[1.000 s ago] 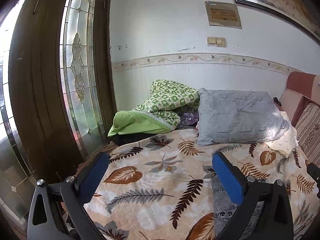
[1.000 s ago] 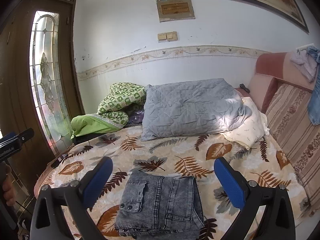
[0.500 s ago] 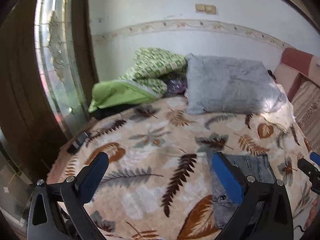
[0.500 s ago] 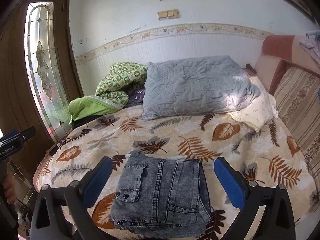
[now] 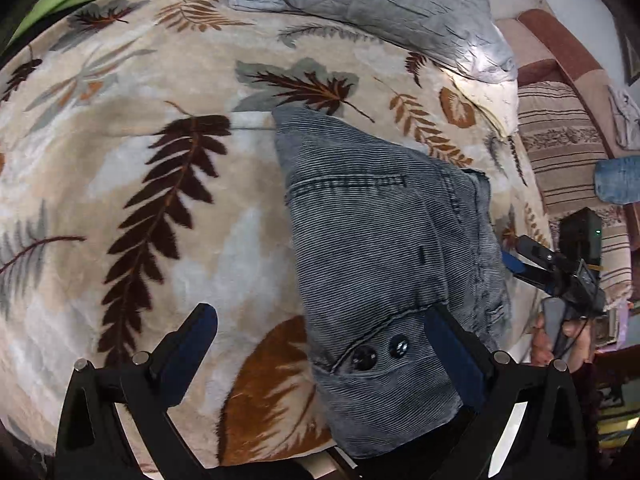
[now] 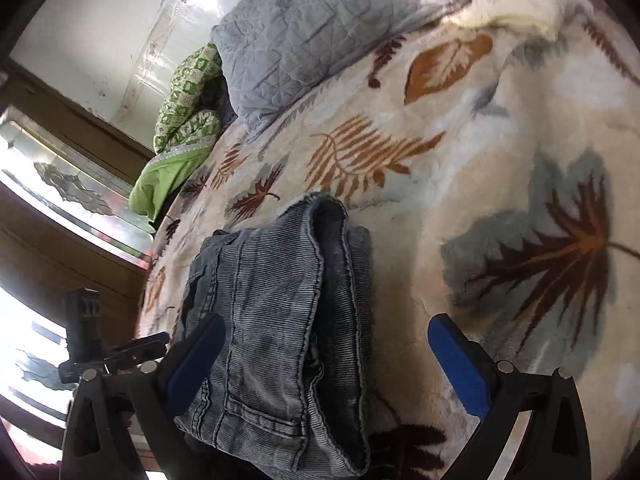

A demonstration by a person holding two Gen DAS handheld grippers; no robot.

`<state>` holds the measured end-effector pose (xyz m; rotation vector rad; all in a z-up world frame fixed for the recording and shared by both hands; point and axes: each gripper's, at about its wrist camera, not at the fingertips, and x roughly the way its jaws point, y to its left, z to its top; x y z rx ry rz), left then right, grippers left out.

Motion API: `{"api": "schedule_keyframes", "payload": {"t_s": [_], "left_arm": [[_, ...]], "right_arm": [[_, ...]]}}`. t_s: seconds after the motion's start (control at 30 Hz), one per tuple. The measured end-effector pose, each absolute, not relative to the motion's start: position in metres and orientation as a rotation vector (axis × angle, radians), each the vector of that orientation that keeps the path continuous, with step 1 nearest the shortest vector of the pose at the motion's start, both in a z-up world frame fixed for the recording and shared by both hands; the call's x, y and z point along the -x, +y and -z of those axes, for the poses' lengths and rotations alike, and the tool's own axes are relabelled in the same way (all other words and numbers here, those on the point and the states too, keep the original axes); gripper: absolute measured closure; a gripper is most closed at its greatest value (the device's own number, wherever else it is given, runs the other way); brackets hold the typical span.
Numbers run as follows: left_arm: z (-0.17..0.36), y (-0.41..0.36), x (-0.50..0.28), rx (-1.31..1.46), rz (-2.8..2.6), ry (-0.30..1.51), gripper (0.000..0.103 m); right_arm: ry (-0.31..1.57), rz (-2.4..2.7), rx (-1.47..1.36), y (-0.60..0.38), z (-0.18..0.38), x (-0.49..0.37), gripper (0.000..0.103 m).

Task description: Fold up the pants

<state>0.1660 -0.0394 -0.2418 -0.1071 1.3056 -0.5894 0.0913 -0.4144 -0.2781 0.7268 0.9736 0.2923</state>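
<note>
Already folded into a thick stack, the pants point(image 5: 384, 248) lie near the bed's point(image 5: 132, 184) front edge, long axis running away. Left gripper point(image 5: 320, 350) and right gripper point(image 6: 326, 354) both gape empty, flanking opposite sides.

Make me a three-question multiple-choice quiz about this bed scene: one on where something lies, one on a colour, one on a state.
1. Where do the folded pants lie?
A. on the leaf-print blanket
B. on the grey pillow
C. on the floor

2. What colour are the gripper pads?
A. red
B. blue
C. yellow

3. How is the left hand-held gripper?
A. shut on the pants
B. shut on nothing
C. open

Answers:
1. A, blanket shows all around them.
2. B, both views show blue pads.
3. C, its pads stand wide apart.
</note>
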Motion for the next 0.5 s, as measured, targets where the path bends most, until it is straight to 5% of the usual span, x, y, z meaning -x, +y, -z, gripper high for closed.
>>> {"api": "schedule_keyframes", "payload": {"t_s": [0.17, 0.33, 0.37, 0.4, 0.43, 0.5], "left_arm": [[0.257, -0.062, -0.178, 0.122, 0.686, 1.356, 0.000], [0.261, -0.081, -0.181, 0.120, 0.734, 1.332, 0.017], [0.258, -0.082, -0.181, 0.117, 0.740, 1.315, 0.034], [0.254, -0.082, -0.182, 0.117, 0.750, 1.300, 0.048], [0.249, -0.082, -0.184, 0.113, 0.749, 1.294, 0.054], [0.239, -0.087, -0.188, 0.084, 0.766, 1.264, 0.069]], "right_arm": [[0.950, -0.455, -0.777, -0.403, 0.286, -0.101, 0.001], [1.000, -0.512, -0.618, -0.352, 0.277, -0.102, 0.011], [1.003, -0.511, -0.620, -0.349, 0.275, -0.103, 0.016], [1.000, -0.514, -0.648, -0.350, 0.274, -0.103, 0.033], [1.001, -0.515, -0.670, -0.350, 0.273, -0.104, 0.067], [0.986, -0.506, -0.652, -0.343, 0.266, -0.109, 0.071]]}}
